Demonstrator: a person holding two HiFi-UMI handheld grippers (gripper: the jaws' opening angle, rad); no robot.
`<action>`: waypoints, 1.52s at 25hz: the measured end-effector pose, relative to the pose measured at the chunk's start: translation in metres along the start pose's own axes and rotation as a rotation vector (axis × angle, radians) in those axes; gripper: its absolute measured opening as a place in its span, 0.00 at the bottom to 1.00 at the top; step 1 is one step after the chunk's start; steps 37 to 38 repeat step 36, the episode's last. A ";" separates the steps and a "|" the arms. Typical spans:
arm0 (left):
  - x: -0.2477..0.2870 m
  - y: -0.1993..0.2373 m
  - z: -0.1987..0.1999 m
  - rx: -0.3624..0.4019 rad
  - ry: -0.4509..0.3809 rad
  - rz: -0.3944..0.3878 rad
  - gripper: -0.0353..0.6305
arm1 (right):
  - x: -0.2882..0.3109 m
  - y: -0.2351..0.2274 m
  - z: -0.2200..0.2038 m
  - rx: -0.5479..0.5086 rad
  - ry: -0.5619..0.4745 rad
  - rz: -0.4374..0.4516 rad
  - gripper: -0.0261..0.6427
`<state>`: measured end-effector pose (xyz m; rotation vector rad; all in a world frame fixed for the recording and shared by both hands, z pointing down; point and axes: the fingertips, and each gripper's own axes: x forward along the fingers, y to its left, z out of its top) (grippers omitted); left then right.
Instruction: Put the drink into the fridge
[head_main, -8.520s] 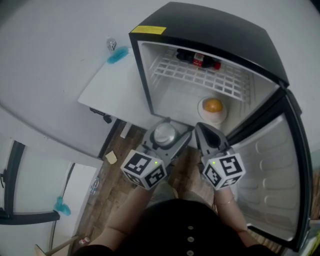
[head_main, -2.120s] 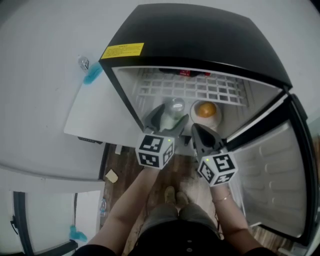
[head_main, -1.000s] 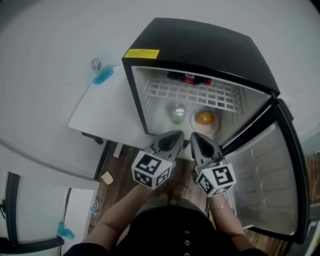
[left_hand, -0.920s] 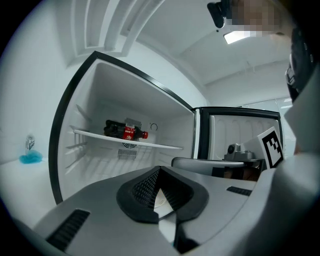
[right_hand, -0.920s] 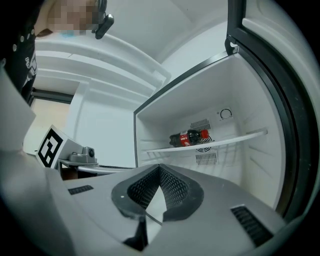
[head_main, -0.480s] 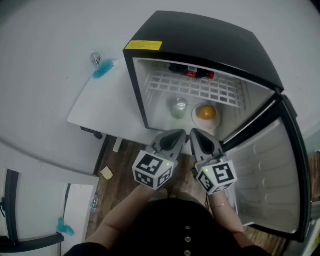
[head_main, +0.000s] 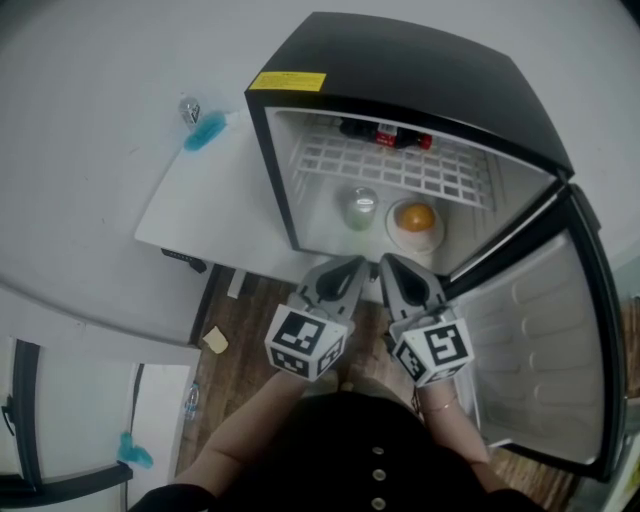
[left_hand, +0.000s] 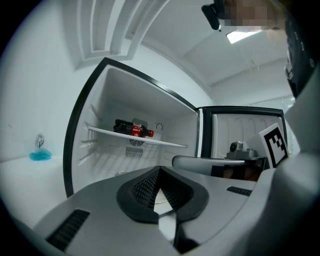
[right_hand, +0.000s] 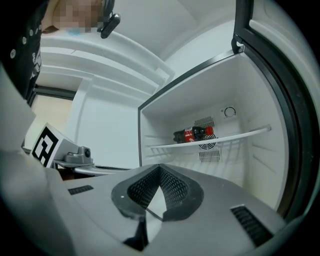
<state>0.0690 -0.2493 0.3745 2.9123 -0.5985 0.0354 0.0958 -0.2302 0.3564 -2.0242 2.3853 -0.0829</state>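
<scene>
The drink, a pale can with a silver top, stands on the floor of the open black fridge, left of an orange on a white plate. My left gripper hangs in front of the fridge opening, shut and empty. My right gripper is beside it, shut with nothing in it. In the left gripper view the closed jaw tips point into the fridge; the right gripper view shows the same closed tips. A cola bottle lies on the wire shelf.
The fridge door stands open on the right. A white table adjoins the fridge on the left, with a blue object near its far corner. Wooden floor lies below, with the person's arms and dark clothing at the bottom.
Earlier the left gripper carried the can to the fridge and set it on the floor. Over the last second both grippers have stayed shut in front of the opening with little movement.
</scene>
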 end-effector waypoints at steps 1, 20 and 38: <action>-0.001 0.000 0.000 0.015 -0.001 0.004 0.06 | 0.000 0.001 -0.001 0.002 0.000 0.000 0.05; -0.003 -0.004 0.001 0.044 -0.008 -0.004 0.06 | -0.008 0.000 -0.016 0.004 0.046 -0.027 0.05; -0.002 0.000 -0.019 -0.022 0.051 0.000 0.06 | -0.004 0.003 -0.025 -0.004 0.082 -0.007 0.05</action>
